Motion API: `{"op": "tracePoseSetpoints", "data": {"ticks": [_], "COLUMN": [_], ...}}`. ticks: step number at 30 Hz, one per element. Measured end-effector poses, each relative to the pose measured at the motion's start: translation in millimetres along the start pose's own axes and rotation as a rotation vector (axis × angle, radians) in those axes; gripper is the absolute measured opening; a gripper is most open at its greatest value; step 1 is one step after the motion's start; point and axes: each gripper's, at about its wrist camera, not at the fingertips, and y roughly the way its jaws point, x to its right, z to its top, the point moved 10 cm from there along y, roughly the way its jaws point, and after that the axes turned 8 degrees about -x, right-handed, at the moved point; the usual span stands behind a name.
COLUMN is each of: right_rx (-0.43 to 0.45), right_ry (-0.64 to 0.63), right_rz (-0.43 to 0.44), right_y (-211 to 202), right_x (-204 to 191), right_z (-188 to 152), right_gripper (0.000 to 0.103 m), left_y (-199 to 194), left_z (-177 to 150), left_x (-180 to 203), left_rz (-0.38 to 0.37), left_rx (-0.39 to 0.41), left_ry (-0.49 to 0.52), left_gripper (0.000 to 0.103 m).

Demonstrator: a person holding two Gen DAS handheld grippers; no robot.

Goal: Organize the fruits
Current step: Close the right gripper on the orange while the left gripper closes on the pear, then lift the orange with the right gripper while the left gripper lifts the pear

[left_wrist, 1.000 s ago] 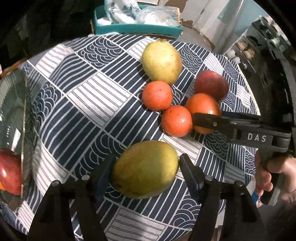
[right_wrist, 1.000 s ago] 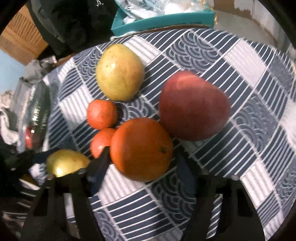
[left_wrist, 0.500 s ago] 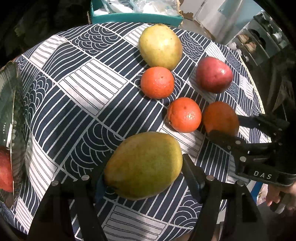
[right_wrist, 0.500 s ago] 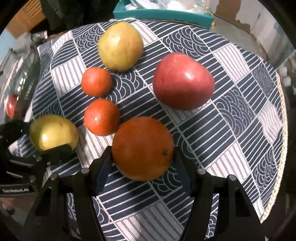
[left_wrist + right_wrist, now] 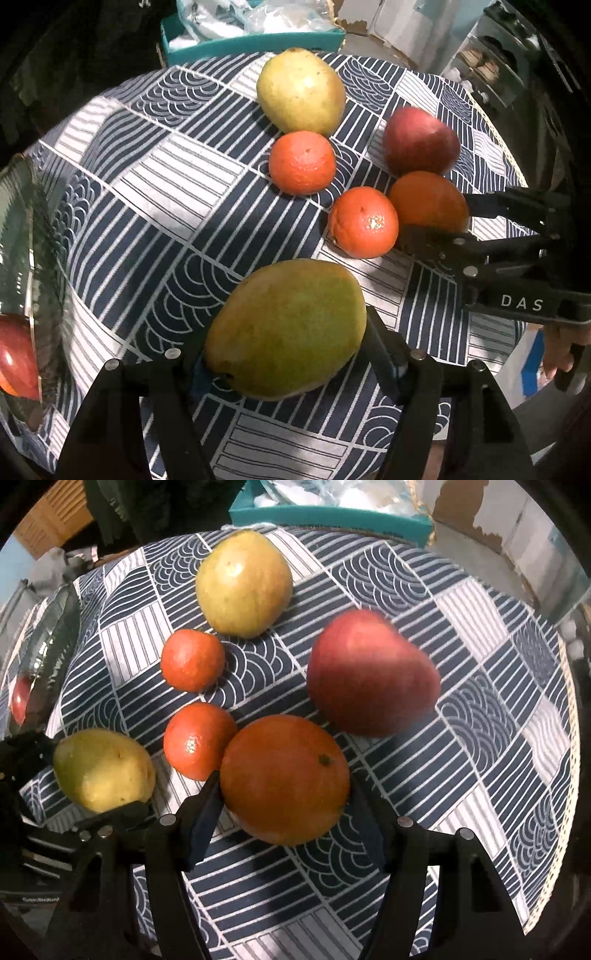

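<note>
My left gripper (image 5: pixel 284 350) is shut on a green-yellow mango (image 5: pixel 288 328), held just above the patterned tablecloth (image 5: pixel 177 184). My right gripper (image 5: pixel 284 794) is shut on a large orange (image 5: pixel 284 779); it shows at the right of the left wrist view (image 5: pixel 428 201). On the cloth lie a second mango (image 5: pixel 301 90), two small tangerines (image 5: pixel 302 162) (image 5: pixel 364 221) and a red apple (image 5: pixel 421 142). In the right wrist view the held mango (image 5: pixel 103 770) sits at lower left.
A glass plate (image 5: pixel 22 236) at the table's left edge holds a red apple (image 5: pixel 16 354). A teal box (image 5: pixel 255 40) with plastic bags stands beyond the far edge. The table's right edge (image 5: pixel 569 709) is close to the fruit.
Both grippers have closed on their fruit and drawn back a little with it. The orange has come away from the red apple. The other fruit has not moved.
</note>
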Motion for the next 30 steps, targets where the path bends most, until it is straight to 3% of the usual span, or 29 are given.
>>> {"op": "tracePoseSetpoints", "data": {"ticks": [5,12,30], "right_rx": [0.019,0.085,0.29], "right_ry": [0.026,0.012,-0.008], "right_rz": [0.029,0.007,0.008], "right_y": [-3.5,-22.4,-104.7], "right_x": [-2.8,-10.5,-26.9], "right_z": [2.3,6.2,29.8], "right_gripper": [0.065,0.064,0.064], "left_y": [-15.5,-38.2,-100.6], "left_z": [6.8,13.4,20.0], "left_x": [-4.5,-11.7,-28.5], "left_rz": [-0.002,0.023,0.052], "left_rx": [0.039,0.091,0.212], "left_ry": [-0.02,-0.036,-0.07], "left_gripper": [0.072,0.072,0.072]}}
